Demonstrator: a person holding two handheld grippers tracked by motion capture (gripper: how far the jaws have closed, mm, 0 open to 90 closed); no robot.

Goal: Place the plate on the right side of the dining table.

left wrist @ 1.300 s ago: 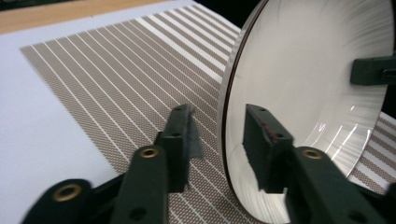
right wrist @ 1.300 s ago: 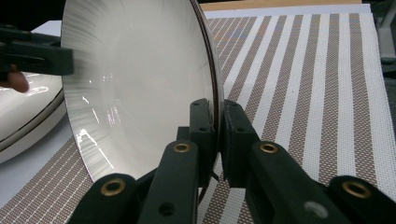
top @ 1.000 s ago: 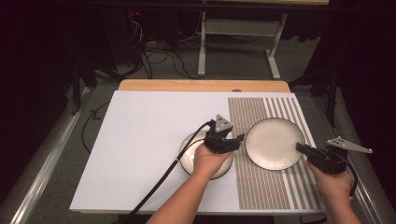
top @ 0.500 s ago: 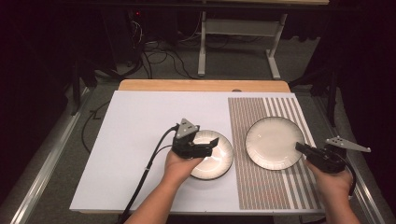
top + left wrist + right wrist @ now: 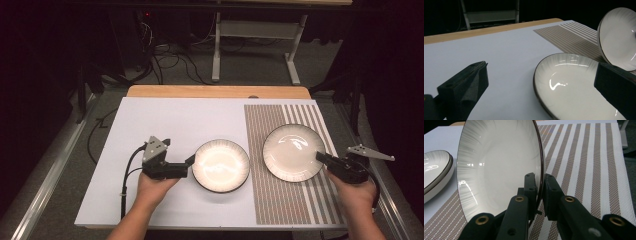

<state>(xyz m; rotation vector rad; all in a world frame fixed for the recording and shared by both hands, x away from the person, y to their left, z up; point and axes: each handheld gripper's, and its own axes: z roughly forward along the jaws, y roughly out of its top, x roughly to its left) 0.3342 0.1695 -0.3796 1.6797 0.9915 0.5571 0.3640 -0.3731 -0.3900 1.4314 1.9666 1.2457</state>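
The right tongs (image 5: 539,192) pinch the rim of the tilted plate (image 5: 294,151) over the striped mat (image 5: 300,200) — best to keep that grip firm and lower it evenly. The left tongs (image 5: 190,161) have just been opening, nothing between them, beside the flat plate (image 5: 220,165) lying on the white bench (image 5: 165,120) — just left of its rim.

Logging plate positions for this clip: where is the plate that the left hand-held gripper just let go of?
In the high view the released plate lies flat on the white board, just left of the striped mat, with the open left hand-held gripper at its left rim.
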